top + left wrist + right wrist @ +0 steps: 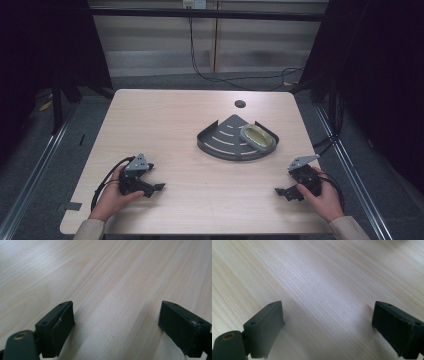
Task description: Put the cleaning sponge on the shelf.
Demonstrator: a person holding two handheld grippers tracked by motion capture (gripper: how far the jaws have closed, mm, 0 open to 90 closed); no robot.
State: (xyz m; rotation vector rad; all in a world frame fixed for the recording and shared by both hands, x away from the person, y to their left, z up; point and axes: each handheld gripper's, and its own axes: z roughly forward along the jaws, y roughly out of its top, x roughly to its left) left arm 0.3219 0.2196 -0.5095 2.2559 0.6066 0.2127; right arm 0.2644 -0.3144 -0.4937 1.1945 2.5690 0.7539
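Evidently idle, left gripper [156,188] and right gripper [281,192] lay spread, empty, tray [220,145] and dish [258,137] well ahead, between them.

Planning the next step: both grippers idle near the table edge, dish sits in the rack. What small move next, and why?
Probably bring the right gripper forward and left toward the dish. Its jaws are open over bare table, holding nothing, and the dish lies in the right part of the rack, nearer this gripper than the left gripper, which is also open and empty.

table [165,125]: pale wood grain | rack [220,142]: dark grey | dish [257,137]: yellow-green
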